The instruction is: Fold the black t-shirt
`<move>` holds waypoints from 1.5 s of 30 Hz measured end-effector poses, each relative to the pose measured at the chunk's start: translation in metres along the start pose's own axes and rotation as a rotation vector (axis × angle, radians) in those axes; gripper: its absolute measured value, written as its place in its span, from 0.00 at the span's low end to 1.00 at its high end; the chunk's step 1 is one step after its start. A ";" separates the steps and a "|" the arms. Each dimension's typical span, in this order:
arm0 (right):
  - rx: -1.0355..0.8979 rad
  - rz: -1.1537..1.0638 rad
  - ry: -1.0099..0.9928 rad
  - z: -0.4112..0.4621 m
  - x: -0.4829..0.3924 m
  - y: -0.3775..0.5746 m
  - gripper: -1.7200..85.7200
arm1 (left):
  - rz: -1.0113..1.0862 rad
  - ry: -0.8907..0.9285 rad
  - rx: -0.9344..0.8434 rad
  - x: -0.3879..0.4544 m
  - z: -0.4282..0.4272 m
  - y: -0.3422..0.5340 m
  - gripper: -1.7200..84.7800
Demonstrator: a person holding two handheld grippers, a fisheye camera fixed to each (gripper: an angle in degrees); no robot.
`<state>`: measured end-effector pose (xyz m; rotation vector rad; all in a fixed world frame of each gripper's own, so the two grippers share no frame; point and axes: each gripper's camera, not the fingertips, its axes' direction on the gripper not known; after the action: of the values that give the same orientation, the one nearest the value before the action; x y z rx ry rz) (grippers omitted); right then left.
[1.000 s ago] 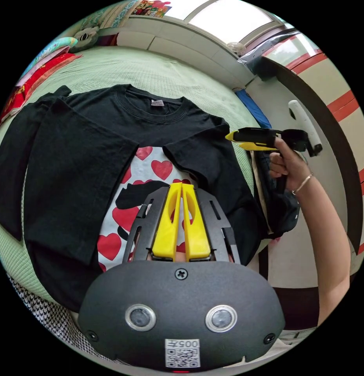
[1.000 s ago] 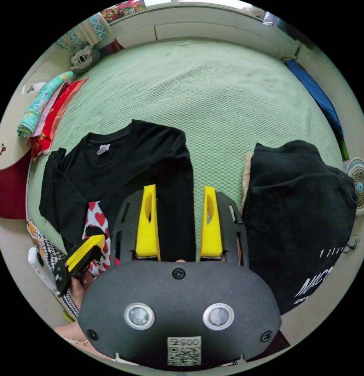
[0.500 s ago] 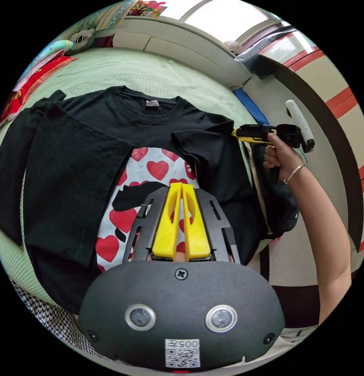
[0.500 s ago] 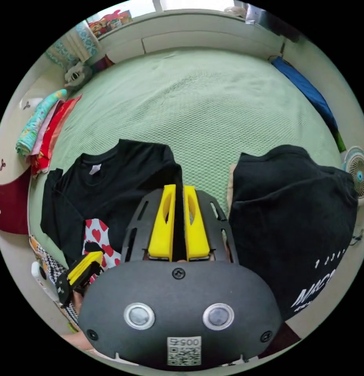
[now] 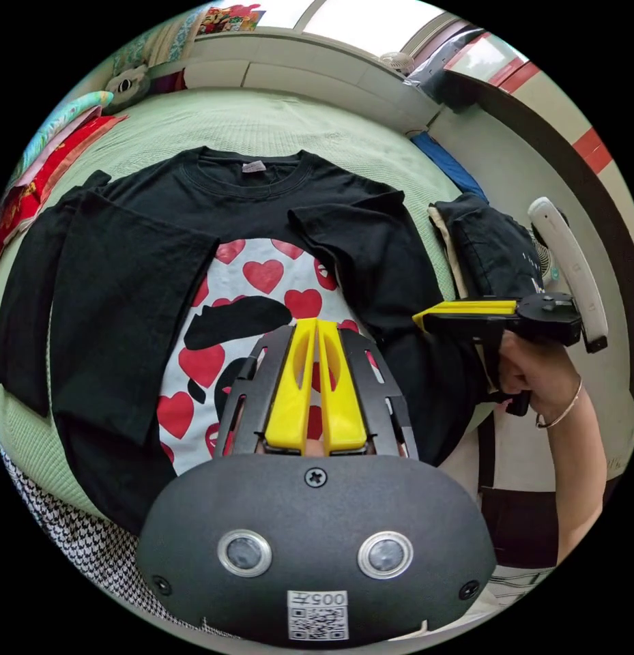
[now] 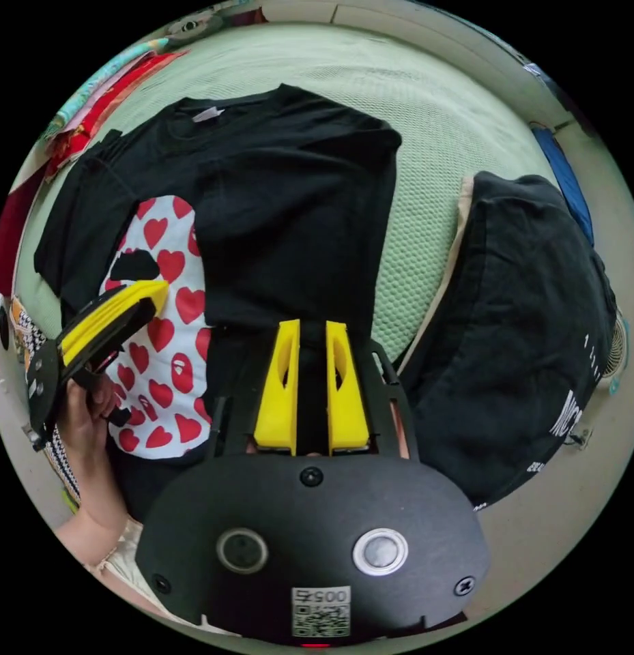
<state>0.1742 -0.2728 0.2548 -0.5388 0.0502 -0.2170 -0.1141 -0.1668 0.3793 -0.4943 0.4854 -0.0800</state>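
Note:
The black t-shirt (image 5: 262, 198) (image 6: 296, 170) lies face up on the green bed (image 5: 262, 116), collar at the far side, with a white panel of red hearts (image 5: 262, 273) on its chest. Its left side is folded in over the print, and its right sleeve is turned in. My left gripper (image 5: 315, 322) (image 6: 156, 290) hovers shut over the print with nothing in it. My right gripper (image 6: 310, 324) (image 5: 418, 318) is at the shirt's right edge near the hem. Its jaws are almost together, with black cloth showing in the slit.
A pile of folded dark clothes (image 6: 528, 307) (image 5: 494, 245) lies to the right of the shirt. Colourful folded fabrics (image 5: 50, 136) and a plush toy (image 5: 125, 82) sit at the far left. A blue item (image 5: 446, 160) lies by the wall. Checked cloth (image 5: 64, 532) hangs at the bed's near edge.
My right gripper went from open to nearly shut, then moved from the shirt's right shoulder down along the edge toward the hem. My left gripper stayed shut above the print.

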 end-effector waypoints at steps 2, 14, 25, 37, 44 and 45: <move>-0.025 0.029 0.059 0.003 0.004 0.013 0.02 | 0.003 -0.008 -0.009 0.002 0.001 0.004 0.01; 0.192 -0.123 -0.090 -0.006 -0.037 0.108 0.07 | 0.003 -0.004 -0.015 0.000 -0.006 0.030 0.01; 0.399 -0.164 -0.109 -0.019 -0.034 0.291 0.09 | 0.084 -0.116 0.058 0.011 -0.007 0.081 0.01; 0.758 0.106 -0.204 0.019 -0.008 0.544 0.11 | 0.178 0.067 0.141 0.023 -0.119 0.142 0.01; 0.816 0.106 -0.091 0.031 -0.016 0.601 0.15 | 0.170 -0.135 0.294 -0.025 -0.197 0.242 0.03; 0.811 0.111 -0.091 0.034 -0.016 0.604 0.15 | 0.149 -0.163 0.303 -0.040 -0.202 0.261 0.04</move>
<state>0.2777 0.2528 -0.0265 0.2627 -0.0954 -0.0886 -0.2543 -0.0179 0.1175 -0.1651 0.3406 0.0297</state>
